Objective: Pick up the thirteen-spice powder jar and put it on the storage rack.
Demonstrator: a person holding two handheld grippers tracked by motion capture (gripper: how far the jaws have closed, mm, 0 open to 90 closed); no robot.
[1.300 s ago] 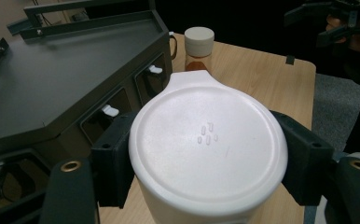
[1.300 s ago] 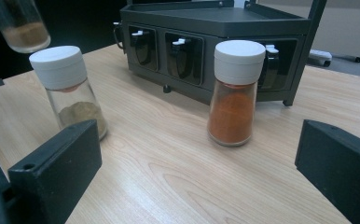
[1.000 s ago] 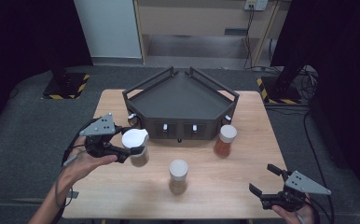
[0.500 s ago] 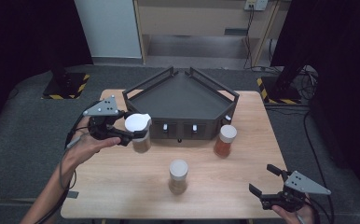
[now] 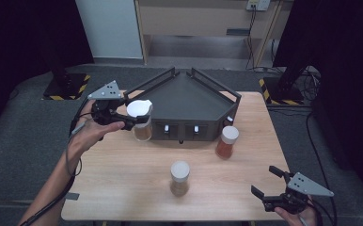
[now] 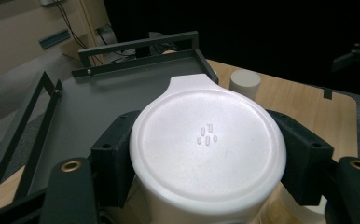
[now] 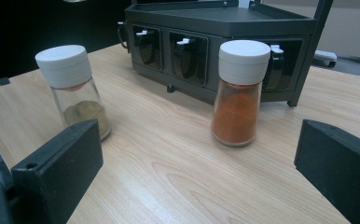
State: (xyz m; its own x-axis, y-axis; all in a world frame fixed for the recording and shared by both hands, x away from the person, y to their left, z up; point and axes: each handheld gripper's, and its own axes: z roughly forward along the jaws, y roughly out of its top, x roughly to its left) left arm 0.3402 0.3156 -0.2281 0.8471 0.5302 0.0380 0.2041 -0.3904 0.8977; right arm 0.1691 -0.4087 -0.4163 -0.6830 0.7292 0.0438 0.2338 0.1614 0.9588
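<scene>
Left fingers clamped on white-lidded jar, held aloft at the rack front-left corner. Likely mid-carry: lifting jar onto rack's top tray. Next: clear the rail, move over the tray, lower upright. Tray floor bare, plenty of room; rails the only snag. Right gripper wide open, idle, near table front edge, well apart from two other jars.

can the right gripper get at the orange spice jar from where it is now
Probably yes. The right gripper is open, and in its own view the orange spice jar stands upright on bare table ahead between its fingers, with nothing in between.
</scene>
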